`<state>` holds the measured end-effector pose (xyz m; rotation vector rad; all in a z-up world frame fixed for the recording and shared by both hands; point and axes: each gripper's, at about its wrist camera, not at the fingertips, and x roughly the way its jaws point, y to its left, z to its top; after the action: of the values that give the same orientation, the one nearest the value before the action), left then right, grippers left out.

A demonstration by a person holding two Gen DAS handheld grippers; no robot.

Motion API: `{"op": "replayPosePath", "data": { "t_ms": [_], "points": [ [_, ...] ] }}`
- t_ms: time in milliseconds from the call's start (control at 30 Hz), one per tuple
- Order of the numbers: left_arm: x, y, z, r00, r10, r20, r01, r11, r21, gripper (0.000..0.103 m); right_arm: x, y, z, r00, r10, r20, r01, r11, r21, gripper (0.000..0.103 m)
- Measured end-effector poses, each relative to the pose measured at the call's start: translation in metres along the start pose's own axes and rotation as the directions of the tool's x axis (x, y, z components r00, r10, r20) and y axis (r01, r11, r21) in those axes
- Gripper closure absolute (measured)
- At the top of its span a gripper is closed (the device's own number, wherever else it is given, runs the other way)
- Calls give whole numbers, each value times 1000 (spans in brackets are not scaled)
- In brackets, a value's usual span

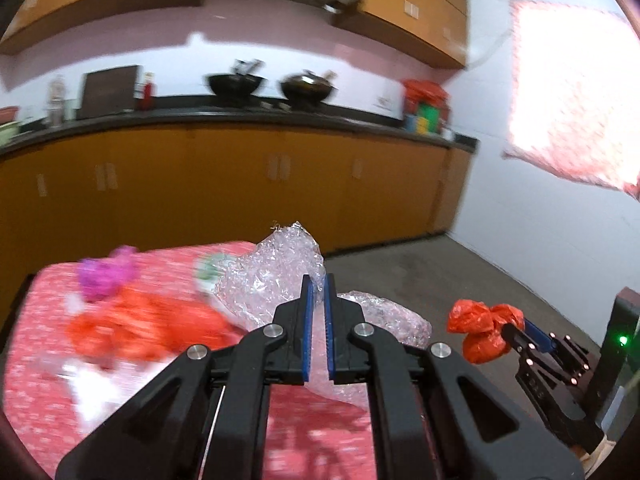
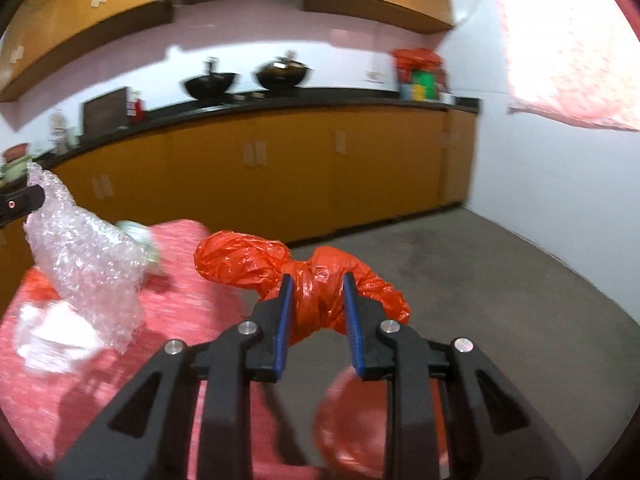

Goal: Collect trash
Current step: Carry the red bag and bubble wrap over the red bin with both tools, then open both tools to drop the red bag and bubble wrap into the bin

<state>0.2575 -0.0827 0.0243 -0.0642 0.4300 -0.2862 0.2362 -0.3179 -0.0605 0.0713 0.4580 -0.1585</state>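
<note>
My left gripper is shut on a crumpled sheet of clear bubble wrap and holds it above the red-clothed table; the wrap also shows in the right wrist view. My right gripper is shut on a knotted orange plastic bag, held in the air past the table's right edge. The same bag and right gripper show at the right of the left wrist view. More trash lies on the table: an orange bag, a purple wad and white paper.
A round red bin sits on the floor below my right gripper. Orange kitchen cabinets with a black counter and two woks line the far wall. Grey floor lies to the right, a bright curtained window beyond.
</note>
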Motion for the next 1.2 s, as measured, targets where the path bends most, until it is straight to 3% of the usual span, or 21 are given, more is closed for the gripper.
{"op": "replayPosePath", "data": {
  "t_ms": [200, 467, 900, 1200],
  "points": [
    [61, -82, -32, 985, -124, -116, 130, 991, 43, 98, 27, -79, -37, 985, -134, -105, 140, 989, 52, 78],
    [131, -159, -81, 952, -166, -256, 207, 968, 140, 98, 66, -131, -78, 962, -178, -208, 205, 972, 117, 78],
    [191, -191, -112, 906, -176, -385, 245, 960, 137, 97, 125, -146, -88, 952, -153, -265, 201, 965, 165, 71],
    [183, -186, -100, 911, -190, -367, 246, 963, 112, 86, 116, -147, -82, 957, -154, -247, 200, 964, 174, 64]
  ]
}}
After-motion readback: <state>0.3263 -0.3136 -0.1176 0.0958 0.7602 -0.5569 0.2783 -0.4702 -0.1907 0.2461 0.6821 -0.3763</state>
